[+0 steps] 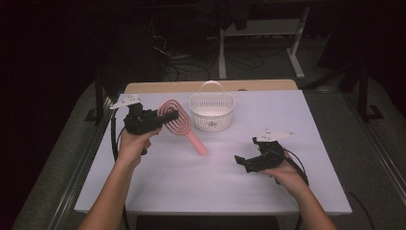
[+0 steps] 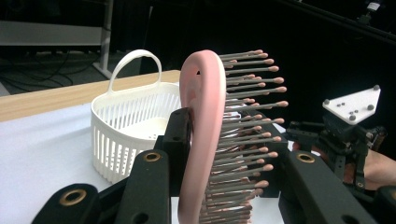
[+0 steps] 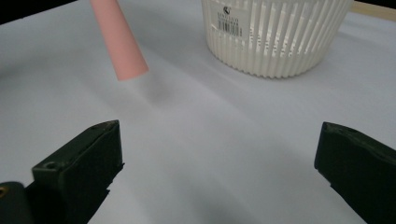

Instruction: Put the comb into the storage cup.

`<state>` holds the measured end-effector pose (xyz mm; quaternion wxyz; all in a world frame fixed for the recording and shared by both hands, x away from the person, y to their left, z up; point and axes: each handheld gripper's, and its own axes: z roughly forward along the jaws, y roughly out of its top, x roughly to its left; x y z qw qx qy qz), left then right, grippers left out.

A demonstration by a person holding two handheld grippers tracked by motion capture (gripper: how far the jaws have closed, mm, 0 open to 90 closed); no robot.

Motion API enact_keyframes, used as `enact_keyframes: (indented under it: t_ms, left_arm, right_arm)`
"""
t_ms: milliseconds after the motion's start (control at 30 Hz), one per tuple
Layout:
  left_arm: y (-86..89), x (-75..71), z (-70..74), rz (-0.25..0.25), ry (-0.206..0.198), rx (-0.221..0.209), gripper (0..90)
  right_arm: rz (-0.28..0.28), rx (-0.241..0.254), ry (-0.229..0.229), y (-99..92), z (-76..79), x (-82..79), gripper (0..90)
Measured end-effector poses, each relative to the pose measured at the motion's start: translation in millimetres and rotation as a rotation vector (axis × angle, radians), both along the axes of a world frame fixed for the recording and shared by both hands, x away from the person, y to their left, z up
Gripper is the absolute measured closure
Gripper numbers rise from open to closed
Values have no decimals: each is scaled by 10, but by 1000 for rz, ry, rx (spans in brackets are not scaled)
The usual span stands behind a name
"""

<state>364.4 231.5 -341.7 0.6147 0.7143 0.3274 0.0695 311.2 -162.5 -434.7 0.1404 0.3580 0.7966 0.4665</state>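
Note:
A pink hairbrush (image 1: 175, 118) with grey bristles is held above the white table, its head clamped between the jaws of my left gripper (image 1: 166, 116). In the left gripper view the brush head (image 2: 204, 130) stands upright between the black jaws of my left gripper (image 2: 224, 154), bristles pointing right. The brush handle (image 1: 197, 143) slopes down towards the table's middle, and its tip (image 3: 119, 42) hangs just above the cloth. My right gripper (image 1: 241, 160) rests low at the right, open, pointing left at the handle. Nothing lies between its jaws (image 3: 219, 163).
A white slatted basket (image 1: 212, 113) with a hoop handle stands at the back centre, just right of the brush. The table (image 1: 215, 184) is covered in white. A wooden strip (image 1: 158, 87) runs along its far edge. Dark floor and cables lie beyond.

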Motion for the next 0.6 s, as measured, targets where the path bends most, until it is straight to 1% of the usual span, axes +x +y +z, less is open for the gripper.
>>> enact_keyframes:
  t_ms: [100,367,533,600]
  left_arm:
    - [10,-2,10,1,-1,-5,653]
    - [14,-4,22,0,-3,-10,654]
    - [18,-8,39,-1,-6,-11,654]
    - [20,-9,47,-1,-7,-13,654]
  right_arm:
    - [-10,10,9,-85,-60,-52,6]
    - [-20,-2,22,-207,-153,-151,5]
    - [-15,-12,32,-238,-201,-192,5]
    - [-14,-24,39,-261,-239,-220,5]
